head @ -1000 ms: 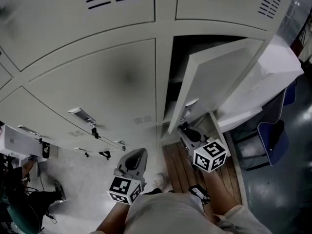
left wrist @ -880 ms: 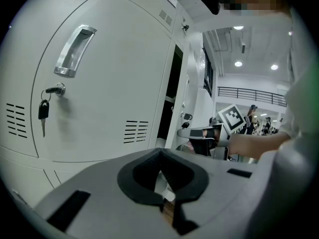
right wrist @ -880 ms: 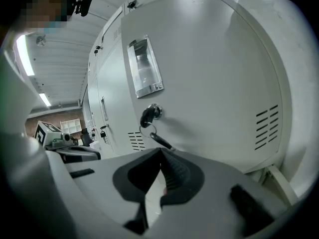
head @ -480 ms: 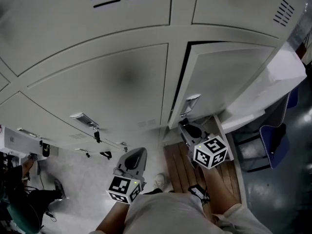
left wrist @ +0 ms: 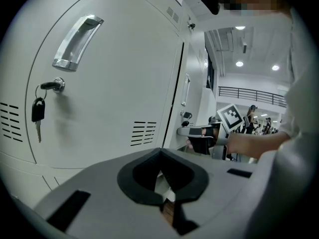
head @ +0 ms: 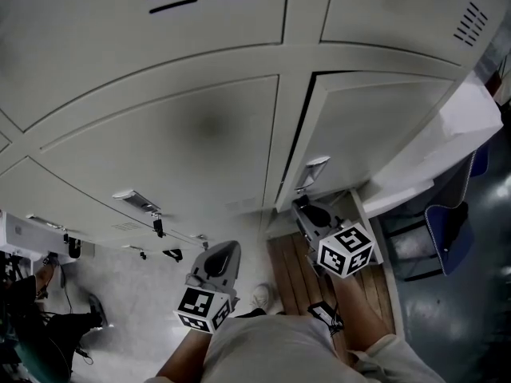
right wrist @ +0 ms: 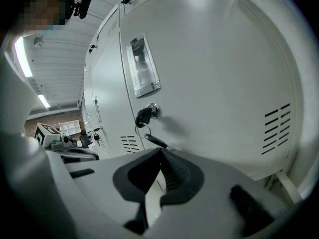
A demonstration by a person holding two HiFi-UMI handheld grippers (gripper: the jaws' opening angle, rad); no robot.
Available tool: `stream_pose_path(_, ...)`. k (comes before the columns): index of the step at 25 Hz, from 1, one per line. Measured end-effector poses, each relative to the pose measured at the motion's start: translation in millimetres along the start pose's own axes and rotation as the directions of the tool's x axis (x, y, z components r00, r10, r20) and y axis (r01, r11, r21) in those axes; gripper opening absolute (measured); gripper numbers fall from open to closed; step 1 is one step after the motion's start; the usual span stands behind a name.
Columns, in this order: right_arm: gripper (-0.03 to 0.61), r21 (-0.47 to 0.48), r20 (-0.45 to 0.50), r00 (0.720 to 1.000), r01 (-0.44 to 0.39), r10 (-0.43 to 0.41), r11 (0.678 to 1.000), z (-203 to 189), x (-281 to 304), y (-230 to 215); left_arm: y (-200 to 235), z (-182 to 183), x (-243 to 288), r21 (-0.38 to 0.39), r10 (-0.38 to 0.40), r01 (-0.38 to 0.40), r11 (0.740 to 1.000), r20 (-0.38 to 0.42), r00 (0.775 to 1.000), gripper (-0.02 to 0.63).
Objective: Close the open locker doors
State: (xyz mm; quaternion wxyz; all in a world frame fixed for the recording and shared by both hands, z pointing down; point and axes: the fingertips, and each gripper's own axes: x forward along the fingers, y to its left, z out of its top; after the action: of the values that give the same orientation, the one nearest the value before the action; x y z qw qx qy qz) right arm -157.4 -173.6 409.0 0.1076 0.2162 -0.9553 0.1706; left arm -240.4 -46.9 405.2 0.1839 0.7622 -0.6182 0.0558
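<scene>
In the head view, your pale grey metal locker door [head: 375, 134] has swung from wide open to nearly flush, your right gripper [head: 307, 212] just beside it. Left gripper view: your left gripper [left wrist: 160, 153] clenched, empty. Right gripper view: jaws pressed together, empty; one more nudge should seat it

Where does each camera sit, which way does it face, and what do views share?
Head view: on the person's head, facing steeply down the locker fronts; left claw, right claw, right forearm and shirt show.
Left gripper view: on the left claw, facing a shut door with a hanging key; own jaws together, empty.
Right gripper view: on the right claw, facing the right door and its handle; jaws together, empty.
Shared: each gripper view shows the other claw.
</scene>
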Motion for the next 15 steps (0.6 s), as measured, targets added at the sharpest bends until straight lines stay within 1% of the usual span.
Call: stream_pose_path(15,0.028,0.011,-0.002,1.0,0.012,-0.012,1.0,0.5,0.5,-1.0,0.9,1.1,-1.3,0.007,-0.007,0.007,1.0,-0.003,1.0,0.014)
